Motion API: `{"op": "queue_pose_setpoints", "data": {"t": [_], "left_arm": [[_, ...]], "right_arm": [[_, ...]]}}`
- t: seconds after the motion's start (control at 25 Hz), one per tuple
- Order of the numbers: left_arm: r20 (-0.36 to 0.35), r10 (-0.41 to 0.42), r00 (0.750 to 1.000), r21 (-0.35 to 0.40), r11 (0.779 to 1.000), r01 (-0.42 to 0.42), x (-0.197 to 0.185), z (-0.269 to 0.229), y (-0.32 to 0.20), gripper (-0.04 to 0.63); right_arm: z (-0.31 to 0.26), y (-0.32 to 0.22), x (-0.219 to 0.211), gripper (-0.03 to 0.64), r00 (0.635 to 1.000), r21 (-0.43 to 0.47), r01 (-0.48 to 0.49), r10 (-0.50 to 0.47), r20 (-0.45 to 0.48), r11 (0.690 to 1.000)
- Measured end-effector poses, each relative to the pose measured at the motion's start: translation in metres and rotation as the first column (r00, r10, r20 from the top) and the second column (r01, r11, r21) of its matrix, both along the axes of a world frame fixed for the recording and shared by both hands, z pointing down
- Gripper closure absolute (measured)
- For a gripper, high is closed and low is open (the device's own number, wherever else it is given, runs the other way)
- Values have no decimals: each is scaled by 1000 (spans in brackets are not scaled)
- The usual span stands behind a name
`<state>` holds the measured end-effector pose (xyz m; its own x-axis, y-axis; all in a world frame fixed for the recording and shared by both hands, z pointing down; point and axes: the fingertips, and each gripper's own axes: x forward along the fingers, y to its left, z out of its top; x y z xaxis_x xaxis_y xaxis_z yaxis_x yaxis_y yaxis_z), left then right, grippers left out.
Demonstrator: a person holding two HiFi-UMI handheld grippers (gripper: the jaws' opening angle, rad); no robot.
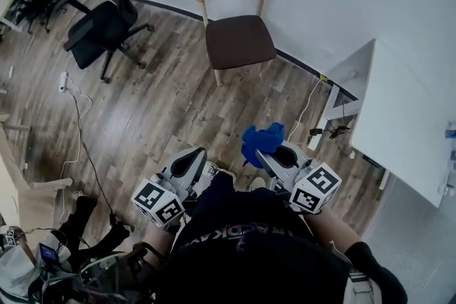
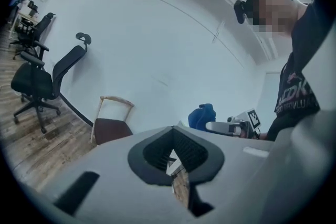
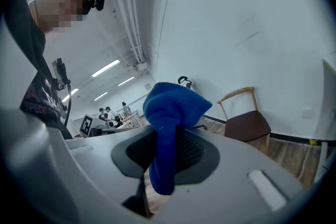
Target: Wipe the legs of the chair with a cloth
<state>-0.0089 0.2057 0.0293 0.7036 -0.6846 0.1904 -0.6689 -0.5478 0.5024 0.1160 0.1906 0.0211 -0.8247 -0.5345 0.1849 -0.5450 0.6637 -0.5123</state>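
— What's the room like from your end?
— Wood-plank floor [image 1: 157,110], with a white wall along its far edge. The chair [image 1: 239,39] stands there against the wall, well apart from me.
— And the cloth?
— My right hand-held gripper [image 1: 274,156] is clamped on the blue cloth [image 1: 261,139], which bunches above the jaws. My left hand-held gripper [image 1: 189,161] has its jaws drawn together on nothing.
— Progress?
— I'd judge nothing done on the legs [image 1: 216,76] yet. The cloth is in hand; the approach and all the wiping remain.

Open floor [image 1: 178,107] leads to the chair [image 1: 239,40]; white desk [image 1: 402,117] right, office chair [image 1: 107,21] left.
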Motion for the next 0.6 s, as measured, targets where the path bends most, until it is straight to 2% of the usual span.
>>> {"op": "queue_pose_setpoints", "data": {"t": [0.16,0.4,0.6], "left_arm": [[-27,-47,999,1,999,47,57,0,34,592],[-33,-6,999,0,1000,6,136,-1,73,592],[41,36,999,67,997,-38,168,-19,93,592]], "right_arm": [[-2,39,54,529,999,31,35,-35,-3,999],[-3,80,127,529,1000,54,3,-4,19,999],[-11,106,166,529,998,87,-36,31,51,996]]}}
